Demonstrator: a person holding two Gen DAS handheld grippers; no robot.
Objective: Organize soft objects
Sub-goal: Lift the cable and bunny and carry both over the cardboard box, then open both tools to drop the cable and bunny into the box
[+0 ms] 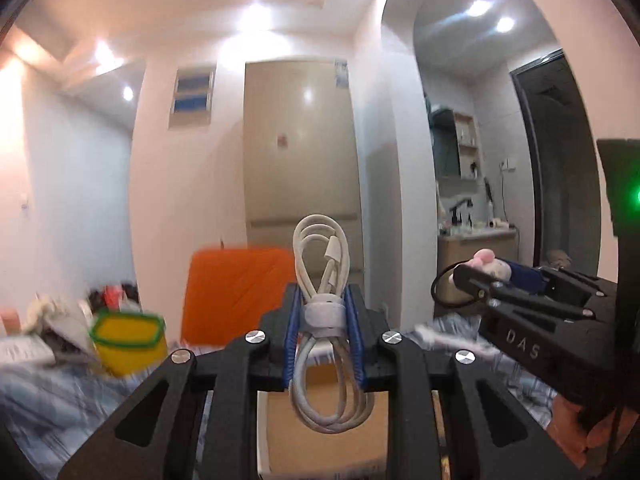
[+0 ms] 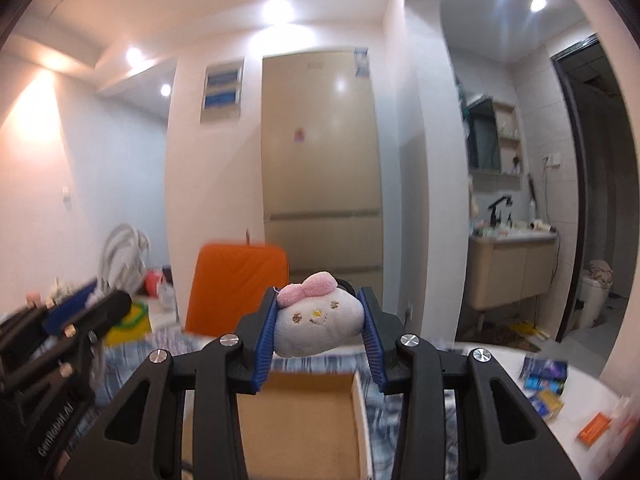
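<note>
My left hand-held gripper (image 1: 323, 316) clenches the coiled white cable (image 1: 322, 320) upright, long axis vertical, and my right hand-held gripper (image 2: 319, 330) grasps the plush toy (image 2: 316, 326), both directly above the open cardboard box (image 2: 298, 420) just below.

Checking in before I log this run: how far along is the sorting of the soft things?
Midway, by the look of it. Nothing visibly lies in the cardboard box yet, as far as its visible part shows. In hand: the left gripper is clamping a coiled white cable, and the right gripper is clamping a small plush toy, both raised above the box. Left: placing both.
</note>
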